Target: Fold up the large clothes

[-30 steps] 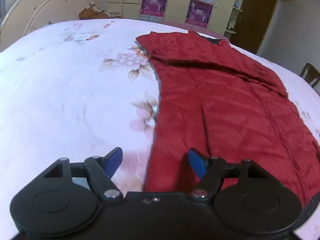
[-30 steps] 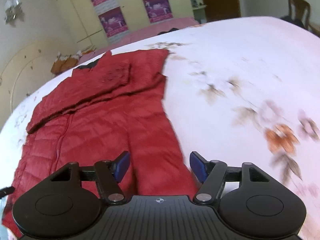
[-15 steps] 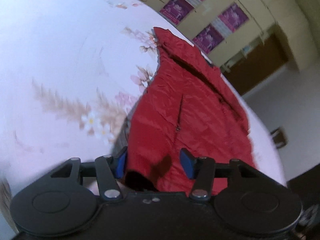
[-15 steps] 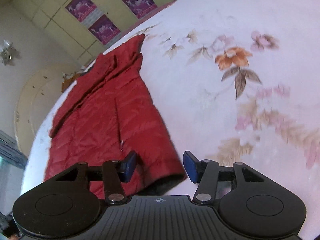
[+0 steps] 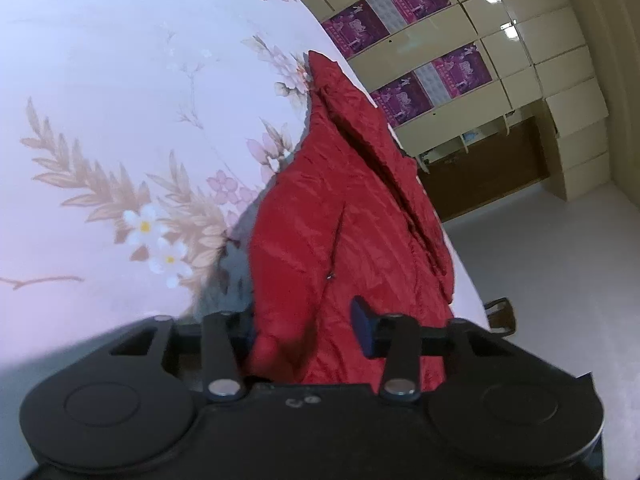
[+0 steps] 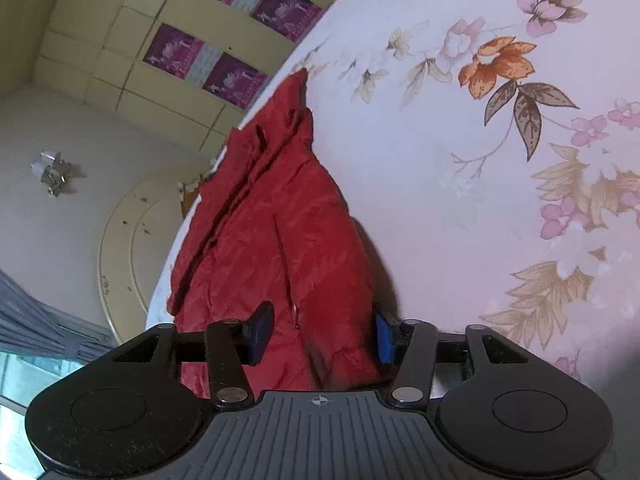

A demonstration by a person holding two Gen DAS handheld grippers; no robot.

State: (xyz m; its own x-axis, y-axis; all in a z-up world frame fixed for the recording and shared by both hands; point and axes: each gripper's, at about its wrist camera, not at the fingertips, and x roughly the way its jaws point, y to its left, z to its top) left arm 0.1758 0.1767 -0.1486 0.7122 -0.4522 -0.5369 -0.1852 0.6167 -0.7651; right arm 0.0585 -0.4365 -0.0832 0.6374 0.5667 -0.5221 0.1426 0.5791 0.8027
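A red quilted jacket [image 5: 344, 216] is lying spread on a bed covered with a pale floral bedspread [image 5: 120, 128], its far end reaching toward the bed's far edge, where cream wardrobe doors with purple posters [image 5: 416, 16] are showing.

In the left wrist view, the left gripper [image 5: 304, 326] is sitting at the near hem of the jacket. Its jaws are standing apart, and the red fabric is bunching up between them: the near corner of the hem is rising into the gap and filling most of it. The right blue pad [image 5: 362, 330] is lying on top of the cloth, while the left pad is mostly hidden behind the raised fold. The jaws are straddling the cloth without clamping it.

In the right wrist view, the right gripper [image 6: 320, 332] is positioned at the other near corner of the jacket [image 6: 272, 232]. Its jaws are also standing open, with the hem lying between them. The left blue pad [image 6: 260, 332] is resting over the red cloth, and the right pad [image 6: 385, 338] is sitting just beside the jacket's outer edge, next to the bedspread [image 6: 480, 160]. A pocket zipper [image 6: 286, 268] is running up the jacket from between the jaws. A curved headboard [image 6: 128, 240] is showing beyond the bed's left side.
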